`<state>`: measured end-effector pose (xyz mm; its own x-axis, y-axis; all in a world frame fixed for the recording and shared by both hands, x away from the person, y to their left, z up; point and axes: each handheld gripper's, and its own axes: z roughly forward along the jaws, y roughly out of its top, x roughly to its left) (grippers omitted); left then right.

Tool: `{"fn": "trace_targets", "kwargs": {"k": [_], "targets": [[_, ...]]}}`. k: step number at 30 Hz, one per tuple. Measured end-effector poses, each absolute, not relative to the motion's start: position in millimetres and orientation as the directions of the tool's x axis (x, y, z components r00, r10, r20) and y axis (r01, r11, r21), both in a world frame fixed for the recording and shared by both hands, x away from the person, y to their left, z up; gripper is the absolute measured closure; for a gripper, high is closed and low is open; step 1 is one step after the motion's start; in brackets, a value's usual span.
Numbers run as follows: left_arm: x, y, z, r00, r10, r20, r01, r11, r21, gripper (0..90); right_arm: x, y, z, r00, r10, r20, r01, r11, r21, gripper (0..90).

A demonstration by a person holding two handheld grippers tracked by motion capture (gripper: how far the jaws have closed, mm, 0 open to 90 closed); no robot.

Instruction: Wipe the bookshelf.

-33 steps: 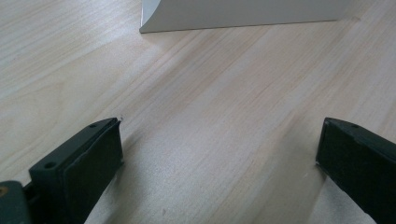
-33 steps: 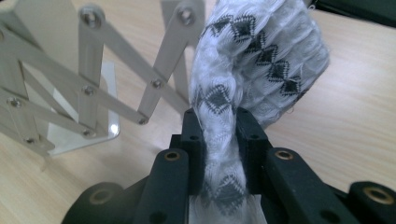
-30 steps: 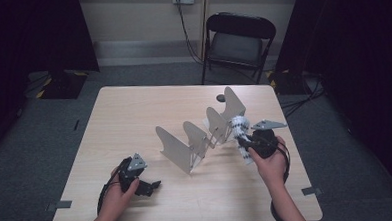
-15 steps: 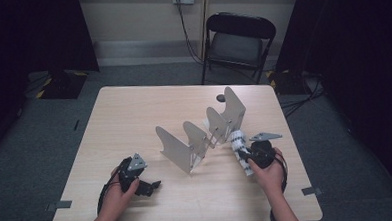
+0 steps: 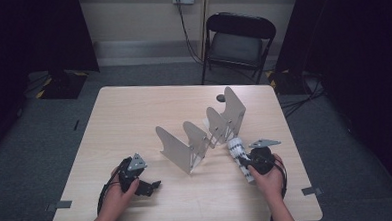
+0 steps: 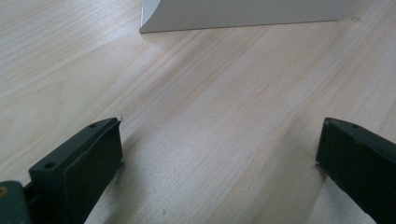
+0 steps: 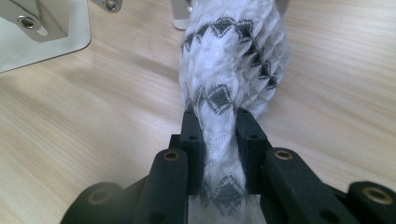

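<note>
Lowered toward the table (image 5: 134, 113) since the earlier frame, right gripper (image 5: 247, 163) jaws clamp a white patterned sock (image 7: 231, 65) beside the metal rack (image 5: 205, 132); left gripper (image 5: 146, 184) jaws wide, empty

My left gripper (image 5: 146, 183) rests low at the near left of the table (image 5: 134, 118) with bare wood between its spread jaws; ahead, the nearest panel of the grey metal rack (image 5: 195, 140) blocks forward travel; the rack runs diagonally across the centre, dividing the surface; my right gripper (image 5: 242, 161), clamped on the white patterned sock (image 7: 233, 70), lies just beside the rack's right flank; the far left is open.
</note>
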<state>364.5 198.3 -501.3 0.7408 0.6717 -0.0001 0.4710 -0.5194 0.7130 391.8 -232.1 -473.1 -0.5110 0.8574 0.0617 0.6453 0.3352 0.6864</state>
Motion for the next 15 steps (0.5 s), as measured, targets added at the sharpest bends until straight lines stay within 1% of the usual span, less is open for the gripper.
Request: {"fn": "trace_targets", "kwargs": {"k": [9,15], "targets": [[365,198,-501,0.742,0.671,-0.002,0.471,-0.519,0.713,0.1,384,-249,-450,-0.488,0.871,0.062,0.627,0.301,0.718,76.6],[365,198,-501,0.741,0.671,-0.003,0.471,-0.518,0.714,0.1,387,-257,-410,-0.471,0.882,0.023,0.580,0.290,0.761,76.7]]}}
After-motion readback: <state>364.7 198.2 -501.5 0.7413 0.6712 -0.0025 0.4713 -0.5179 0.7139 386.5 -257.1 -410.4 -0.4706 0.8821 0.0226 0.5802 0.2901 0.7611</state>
